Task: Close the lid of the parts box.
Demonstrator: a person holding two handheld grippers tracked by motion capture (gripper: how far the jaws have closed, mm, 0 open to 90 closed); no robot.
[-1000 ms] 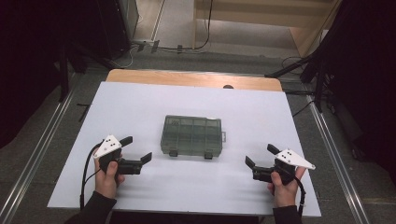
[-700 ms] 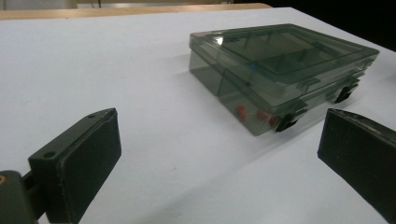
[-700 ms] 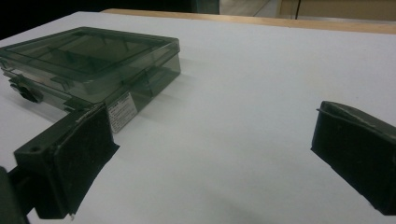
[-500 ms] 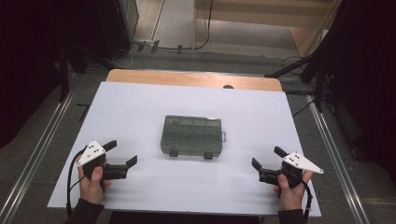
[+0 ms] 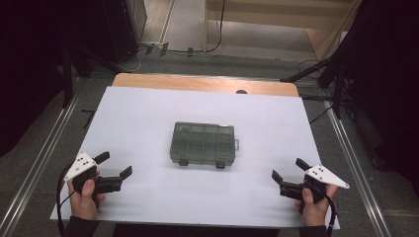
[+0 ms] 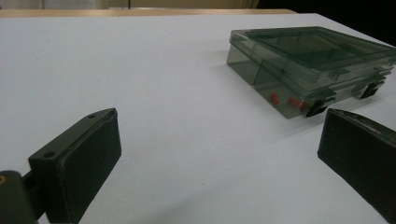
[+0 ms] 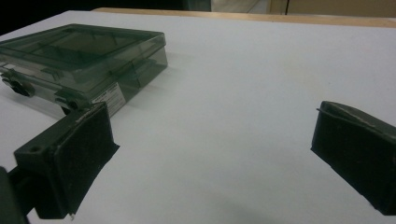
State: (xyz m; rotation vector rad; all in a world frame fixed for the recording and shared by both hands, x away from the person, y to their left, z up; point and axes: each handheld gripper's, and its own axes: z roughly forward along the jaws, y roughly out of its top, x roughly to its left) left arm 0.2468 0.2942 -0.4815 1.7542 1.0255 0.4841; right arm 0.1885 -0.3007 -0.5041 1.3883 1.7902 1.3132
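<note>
Left gripper (image 5: 114,165) wide open, empty, held near the counter's (image 5: 148,113) front-left corner. Right gripper (image 5: 289,170) likewise wide, empty, near front-right corner. Lidded smoke-green compartment box (image 5: 203,143) sits mid-counter between them, well apart from both; small red bits (image 6: 285,99) inside. Both grippers have drawn back and outward from the box since a second ago.
</note>
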